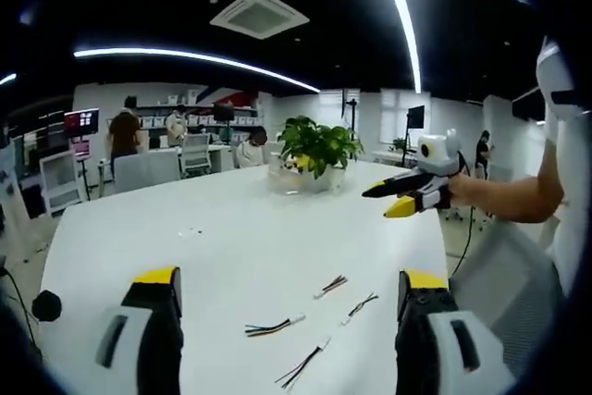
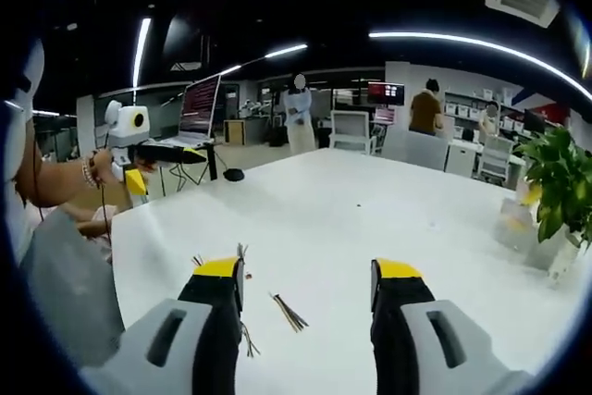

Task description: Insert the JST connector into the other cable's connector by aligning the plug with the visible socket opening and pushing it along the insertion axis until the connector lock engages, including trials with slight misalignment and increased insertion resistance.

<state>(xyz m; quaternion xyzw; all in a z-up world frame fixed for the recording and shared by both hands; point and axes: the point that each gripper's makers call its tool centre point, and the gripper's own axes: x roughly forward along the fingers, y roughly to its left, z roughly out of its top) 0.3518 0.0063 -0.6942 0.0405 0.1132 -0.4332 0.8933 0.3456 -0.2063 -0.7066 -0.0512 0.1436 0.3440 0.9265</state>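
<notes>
Cables on table, between open left fingers.

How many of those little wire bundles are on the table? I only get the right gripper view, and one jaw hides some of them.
Observer: The left gripper view shows four short cables, lying apart on the white table.
Operator: Is the other gripper holding one?
Observer: No. The left gripper has its jaws wide apart with nothing between them.
Operator: How does mine look from there?
Observer: The right gripper is held up in the air near the table's edge, touching no cable.
</notes>
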